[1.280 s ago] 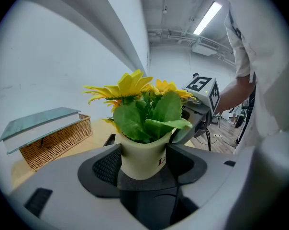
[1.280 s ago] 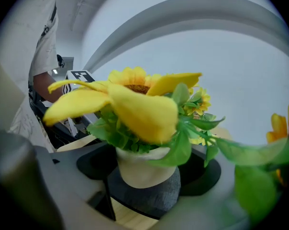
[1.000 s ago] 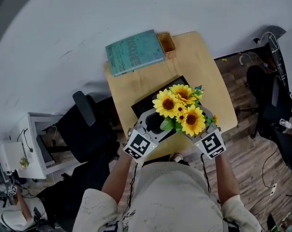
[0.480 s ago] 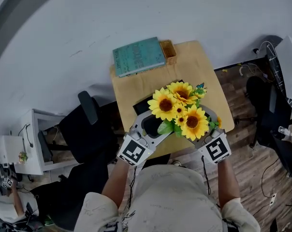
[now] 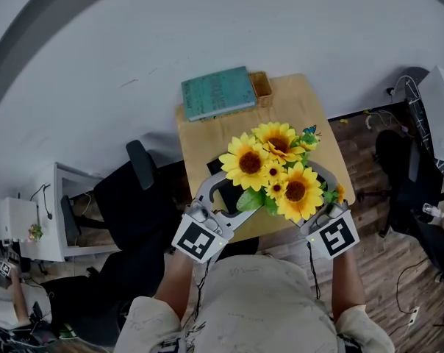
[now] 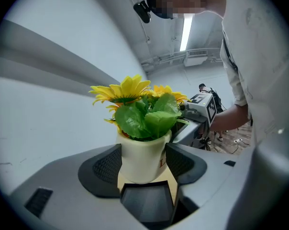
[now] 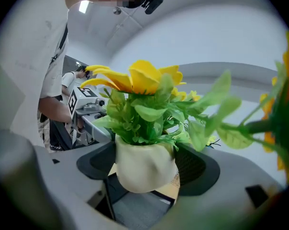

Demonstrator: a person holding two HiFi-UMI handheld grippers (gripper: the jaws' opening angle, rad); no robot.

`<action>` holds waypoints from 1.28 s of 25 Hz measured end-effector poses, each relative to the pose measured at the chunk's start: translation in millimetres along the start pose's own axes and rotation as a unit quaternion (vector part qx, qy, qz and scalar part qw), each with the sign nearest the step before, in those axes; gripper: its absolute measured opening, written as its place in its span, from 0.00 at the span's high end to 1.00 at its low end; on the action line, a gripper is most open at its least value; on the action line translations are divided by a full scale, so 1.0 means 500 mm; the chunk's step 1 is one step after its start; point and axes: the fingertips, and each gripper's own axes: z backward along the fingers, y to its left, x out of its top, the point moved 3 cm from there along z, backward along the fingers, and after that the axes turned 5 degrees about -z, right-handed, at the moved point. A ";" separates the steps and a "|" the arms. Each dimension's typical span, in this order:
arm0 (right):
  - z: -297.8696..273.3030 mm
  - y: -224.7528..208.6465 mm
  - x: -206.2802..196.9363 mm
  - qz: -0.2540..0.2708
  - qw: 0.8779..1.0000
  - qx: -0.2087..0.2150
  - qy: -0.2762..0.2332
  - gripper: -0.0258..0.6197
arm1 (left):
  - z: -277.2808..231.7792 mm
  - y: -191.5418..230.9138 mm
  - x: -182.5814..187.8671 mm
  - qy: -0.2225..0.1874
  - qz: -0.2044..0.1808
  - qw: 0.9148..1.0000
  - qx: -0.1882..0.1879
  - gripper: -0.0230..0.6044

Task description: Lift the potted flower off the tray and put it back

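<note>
**Both your grippers pinch the flower pot above the tray**

The wooden table [image 5: 299, 112] sits below you, with a teal book [image 5: 218, 93] at its far edge. The black tray [image 5: 213, 169] lies near the table's middle, mostly hidden under the blooms. The potted flower [image 5: 272, 169] hangs in the air over that tray, not touching it. Your left gripper [image 6: 142, 163] and right gripper [image 7: 145, 164] each press their jaws against opposite sides of the white pot. A small wooden box [image 5: 261, 88] touches the book's right end.
</note>
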 end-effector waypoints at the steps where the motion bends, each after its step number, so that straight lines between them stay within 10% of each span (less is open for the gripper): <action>1: 0.005 0.002 0.013 0.002 1.000 0.000 -0.008 0.35 | 0.006 0.000 0.012 -0.005 -0.006 1.000 0.001 0.50; 32: 0.068 0.016 0.202 0.096 0.988 -0.013 -0.122 0.35 | 0.069 0.010 0.182 -0.076 -0.096 0.992 0.037 0.50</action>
